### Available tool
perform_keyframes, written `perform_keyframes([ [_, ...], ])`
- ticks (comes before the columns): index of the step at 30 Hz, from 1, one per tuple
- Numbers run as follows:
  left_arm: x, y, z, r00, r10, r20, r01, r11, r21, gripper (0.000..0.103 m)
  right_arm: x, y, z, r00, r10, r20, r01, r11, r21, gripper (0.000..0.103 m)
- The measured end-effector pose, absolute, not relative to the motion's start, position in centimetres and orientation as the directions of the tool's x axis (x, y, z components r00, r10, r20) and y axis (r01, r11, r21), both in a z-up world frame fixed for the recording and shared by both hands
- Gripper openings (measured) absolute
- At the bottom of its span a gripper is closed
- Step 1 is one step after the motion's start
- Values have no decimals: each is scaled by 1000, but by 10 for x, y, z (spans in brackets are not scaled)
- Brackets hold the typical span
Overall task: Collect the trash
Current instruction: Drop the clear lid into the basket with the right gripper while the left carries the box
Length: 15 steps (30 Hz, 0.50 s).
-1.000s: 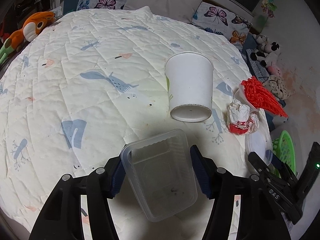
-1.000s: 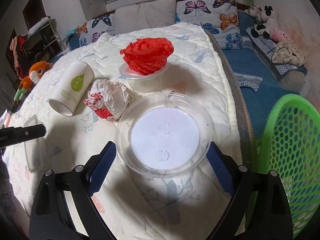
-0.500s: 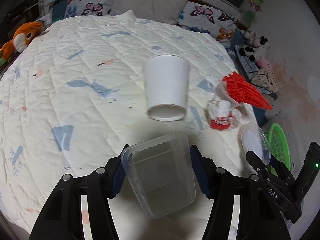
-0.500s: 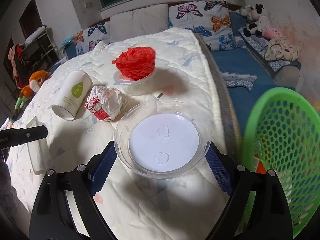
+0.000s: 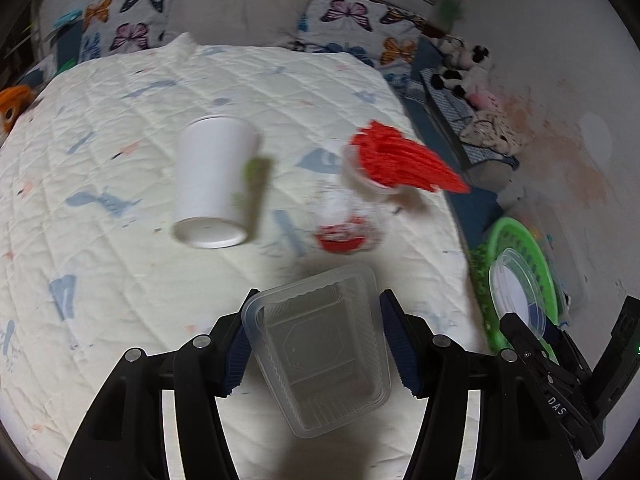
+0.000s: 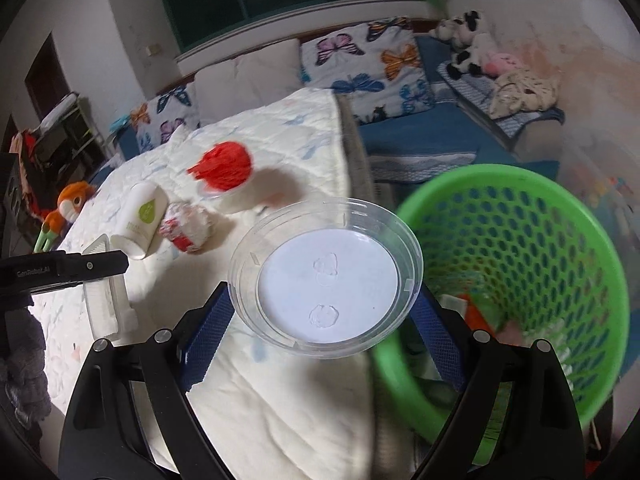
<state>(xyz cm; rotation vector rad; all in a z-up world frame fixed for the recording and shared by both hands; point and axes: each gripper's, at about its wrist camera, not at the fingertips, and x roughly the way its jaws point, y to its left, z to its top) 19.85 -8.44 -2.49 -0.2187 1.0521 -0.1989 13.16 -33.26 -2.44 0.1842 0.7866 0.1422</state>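
Holding, L hand-held gripper [image 5: 314, 340]: clamps clear rectangular tub [image 5: 320, 354]
R hand-held gripper [image 6: 324, 308]: grips round clear lid [image 6: 325, 276], white centre, by green basket [image 6: 520, 280]

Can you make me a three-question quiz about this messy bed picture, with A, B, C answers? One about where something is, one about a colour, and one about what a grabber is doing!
1. Where is the white paper cup?
A. In the basket
B. Lying on the bed quilt
C. On a pillow

2. What colour is the basket?
A. Green
B. Blue
C. Yellow

3. What is the right gripper doing?
A. Hanging open, holding nothing
B. Gripping the cup
C. Gripping the round clear lid

Answers:
1 B: the cup lies on its side on the quilt.
2 A: its mesh wall is bright green.
3 C: the lid sits clamped between the blue pads, beside the basket rim.
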Motion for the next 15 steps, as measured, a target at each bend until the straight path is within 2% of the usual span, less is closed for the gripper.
perform_keyframes([
  [15,210,-179,-4,444,-357,-822,244,931,-273,58,102,-411,-42,685,71,-725,122,970,211,88],
])
